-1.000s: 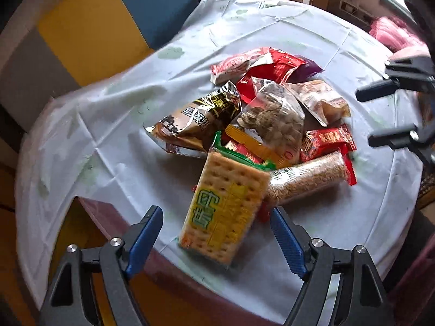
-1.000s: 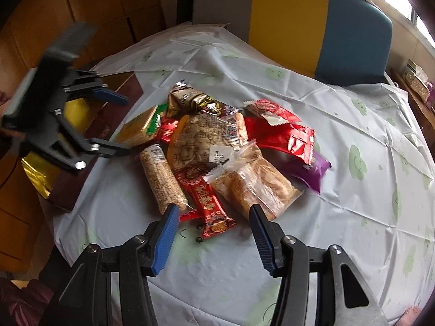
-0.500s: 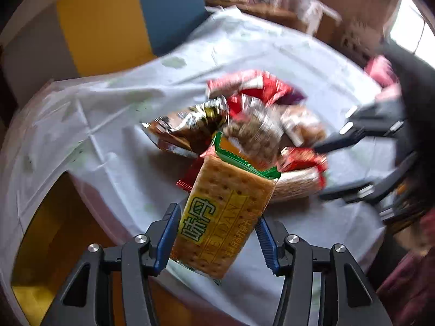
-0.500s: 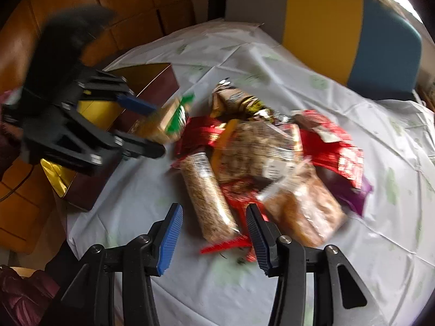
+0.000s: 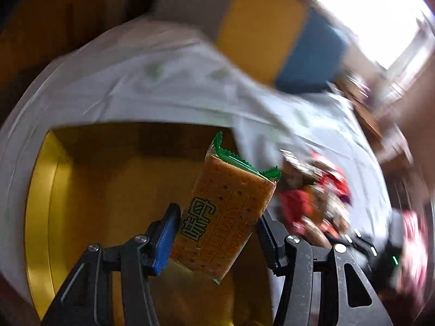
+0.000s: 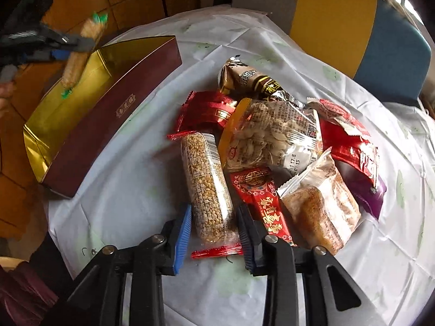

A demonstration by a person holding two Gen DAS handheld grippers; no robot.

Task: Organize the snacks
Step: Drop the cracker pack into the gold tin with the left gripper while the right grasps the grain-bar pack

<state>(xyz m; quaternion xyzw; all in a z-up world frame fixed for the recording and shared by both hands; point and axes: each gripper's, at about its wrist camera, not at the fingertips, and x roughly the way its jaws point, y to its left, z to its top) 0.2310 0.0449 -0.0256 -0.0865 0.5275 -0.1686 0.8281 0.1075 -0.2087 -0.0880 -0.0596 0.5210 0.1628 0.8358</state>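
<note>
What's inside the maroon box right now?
The box shows only its bare gold lining; the cracker pack, clamped in the left gripper, hangs above it. The near wall hides part of the floor.

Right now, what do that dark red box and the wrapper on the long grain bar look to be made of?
The box looks like matte maroon cardboard with a shiny gold foil lining, judging by its folded walls and mirror-like inside. The grain bar wrapper seems to be thin clear glossy plastic: the grains show through, with glare on it.
</note>
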